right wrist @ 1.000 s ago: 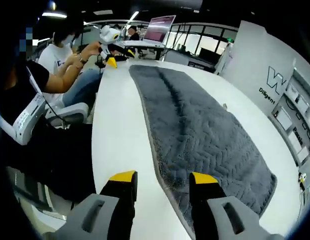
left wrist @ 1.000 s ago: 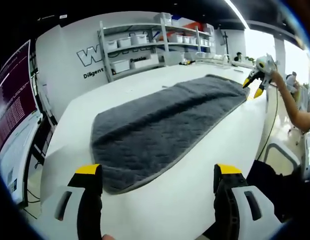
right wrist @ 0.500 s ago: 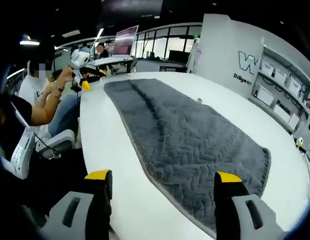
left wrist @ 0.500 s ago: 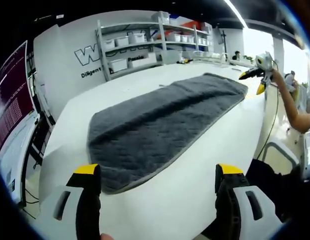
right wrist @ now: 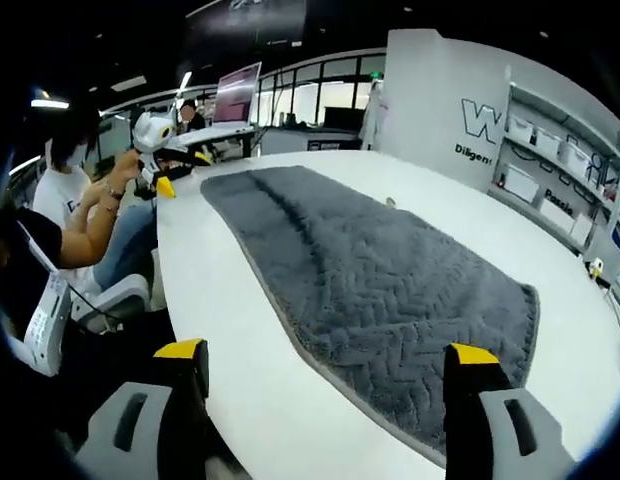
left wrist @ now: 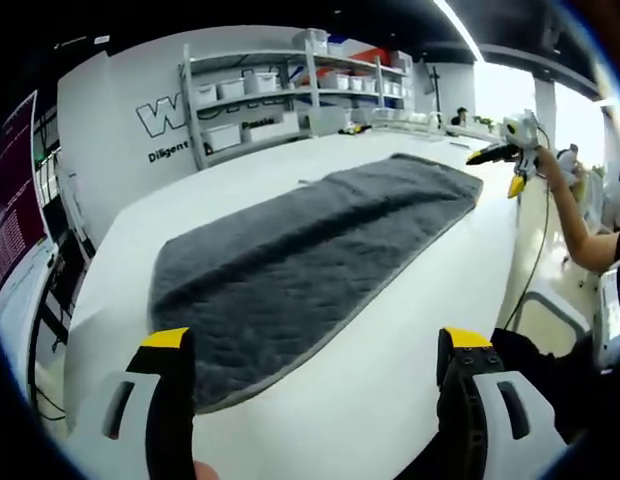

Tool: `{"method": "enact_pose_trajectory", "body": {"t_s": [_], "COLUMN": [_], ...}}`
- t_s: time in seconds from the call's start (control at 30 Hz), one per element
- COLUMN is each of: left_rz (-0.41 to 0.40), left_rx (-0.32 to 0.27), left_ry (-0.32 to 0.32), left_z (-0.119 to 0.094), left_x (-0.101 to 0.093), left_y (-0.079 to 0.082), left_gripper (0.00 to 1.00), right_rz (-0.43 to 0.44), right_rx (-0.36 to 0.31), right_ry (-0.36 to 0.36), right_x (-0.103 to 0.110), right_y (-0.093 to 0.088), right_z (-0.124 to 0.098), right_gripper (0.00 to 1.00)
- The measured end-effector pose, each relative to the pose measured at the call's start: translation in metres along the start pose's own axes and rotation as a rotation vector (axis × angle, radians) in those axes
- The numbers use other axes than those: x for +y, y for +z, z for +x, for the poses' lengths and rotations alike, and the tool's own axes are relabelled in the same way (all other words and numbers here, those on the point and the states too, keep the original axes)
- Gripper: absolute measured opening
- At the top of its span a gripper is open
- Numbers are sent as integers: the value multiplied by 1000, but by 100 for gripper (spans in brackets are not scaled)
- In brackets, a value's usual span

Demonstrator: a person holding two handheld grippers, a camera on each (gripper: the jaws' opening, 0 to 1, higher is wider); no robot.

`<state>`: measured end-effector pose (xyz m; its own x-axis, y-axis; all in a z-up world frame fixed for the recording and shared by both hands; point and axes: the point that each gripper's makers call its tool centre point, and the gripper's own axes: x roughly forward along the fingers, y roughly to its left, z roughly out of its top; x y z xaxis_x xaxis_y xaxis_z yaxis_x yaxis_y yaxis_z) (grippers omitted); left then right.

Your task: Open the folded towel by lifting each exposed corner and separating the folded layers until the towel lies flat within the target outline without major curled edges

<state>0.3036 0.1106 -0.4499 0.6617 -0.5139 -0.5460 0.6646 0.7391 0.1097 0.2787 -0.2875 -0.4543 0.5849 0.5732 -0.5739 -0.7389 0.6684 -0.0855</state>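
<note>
grey quilted towel (left wrist: 300, 255) is lying long and narrow along the white table (left wrist: 390, 360), apparently folded lengthwise and untouched. left tongs (left wrist: 310, 350) are hanging spread and empty off its near end, while right tongs (right wrist: 330, 365), now spread far wider than a second ago, are hovering empty beside the opposite end. that widening, with both ends framed, is suggesting a corner grab is coming. storage shelves (left wrist: 290, 85) are lining the wall beyond.

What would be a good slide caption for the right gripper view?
Right claw, open, hovers above the near edge of a grey towel lying on a white table.
</note>
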Motion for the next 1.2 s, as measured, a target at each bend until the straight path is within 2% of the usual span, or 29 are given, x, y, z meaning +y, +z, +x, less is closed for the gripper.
{"method": "enact_pose_trajectory", "body": {"t_s": [0.1, 0.23, 0.4, 0.7, 0.8, 0.9, 1.03, 1.2], "left_rz": [21, 47, 82, 115, 113, 120, 111, 96], "left_rx": [-11, -14, -24, -22, -28, -29, -64, -59], "left_ry": [-25, -55, -112, -196, -204, -214, -230, -237], "left_z": [8, 17, 32, 58, 64, 68, 75, 81], "left_x": [-12, -25, -43, -64, -68, -70, -70, -69], "left_y": [7, 14, 25, 33, 34, 35, 40, 36], "left_gripper": [99, 99, 98, 87, 85, 79, 67, 58], "right_rz": [47, 35, 33, 40, 38, 33, 28, 32], "right_rx": [-61, -54, -46, -43, -41, -34, -27, -30], "right_ry": [28, 9, 19, 7, 11, 15, 11, 20], "right_x": [5, 3, 6, 5, 5, 6, 8, 11], "right_y": [10, 9, 6, 1, 0, -2, -4, -5], "right_z": [-2, -4, -3, -4, -5, -5, -3, -2], "right_gripper": [99, 99, 99, 99, 99, 99, 99, 99]}}
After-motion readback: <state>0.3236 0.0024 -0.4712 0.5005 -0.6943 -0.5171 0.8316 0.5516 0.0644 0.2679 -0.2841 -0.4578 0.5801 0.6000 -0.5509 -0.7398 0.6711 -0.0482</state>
